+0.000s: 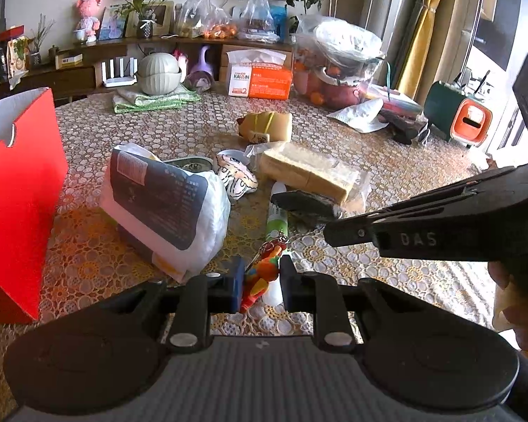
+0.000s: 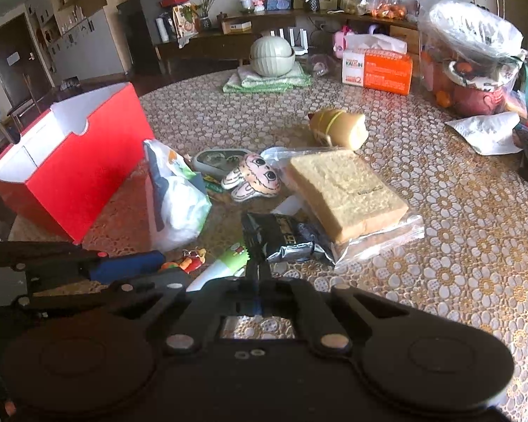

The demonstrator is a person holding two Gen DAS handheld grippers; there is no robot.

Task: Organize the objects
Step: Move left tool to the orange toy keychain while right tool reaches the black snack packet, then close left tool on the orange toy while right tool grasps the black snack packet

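Observation:
My left gripper [image 1: 262,283] stands around a colourful keychain toy [image 1: 264,274] on the table; its jaws are narrow and seem to press on it. My right gripper [image 2: 257,270] is shut on the edge of a black snack packet [image 2: 285,237], which also shows in the left wrist view [image 1: 302,204]. A white and green tube [image 1: 277,218] lies between both. A bagged bread loaf [image 2: 345,193], a tiger plush [image 2: 255,177], a white and dark bag [image 1: 165,207] and a tin [image 2: 216,160] lie close by. An open red box [image 2: 70,172] stands at the left.
A yellow plush [image 2: 338,128] lies further back. A tissue box [image 2: 376,70], stacked bowls on a green cloth [image 2: 271,56], and a plastic-wrapped pot [image 2: 475,66] crowd the far edge. A white pouch [image 2: 485,132] lies right.

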